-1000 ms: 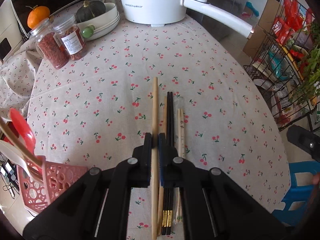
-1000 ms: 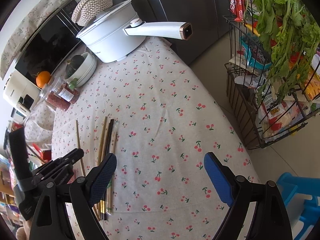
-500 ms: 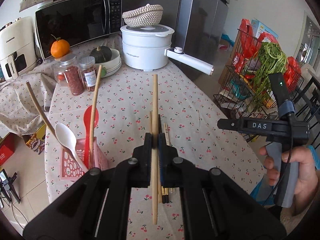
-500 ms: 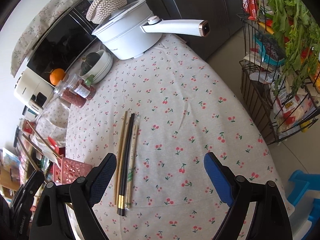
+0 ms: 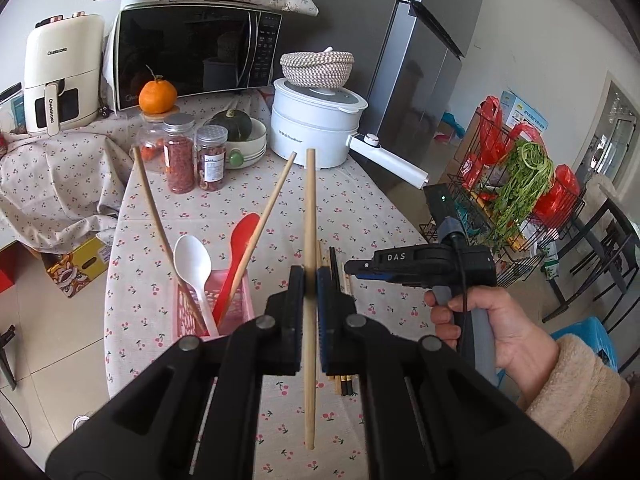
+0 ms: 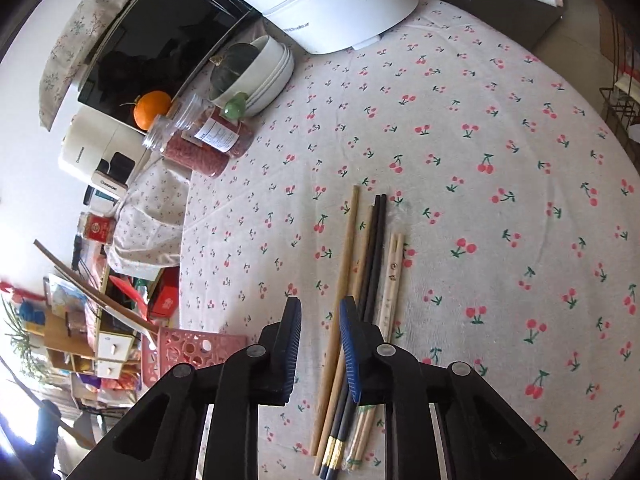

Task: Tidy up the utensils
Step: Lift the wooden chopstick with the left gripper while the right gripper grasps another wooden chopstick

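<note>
Left gripper (image 5: 310,280) clamps one wooden chopstick (image 5: 310,216), raised clear of counter (image 5: 360,200), likely bound for pink basket (image 5: 214,308) at counter's left edge. Right gripper (image 6: 320,322), jaws just narrowed, nothing gripped, poised above remaining chopsticks (image 6: 372,248) mid-counter, probably next pick.

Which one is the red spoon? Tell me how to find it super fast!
Start at the big white pot on the cherry tablecloth, then come toward the near edge to the pink basket. Several utensils stand in it: the red spoon is the only red one, leaning beside a white spoon and two plain wooden sticks.
</note>
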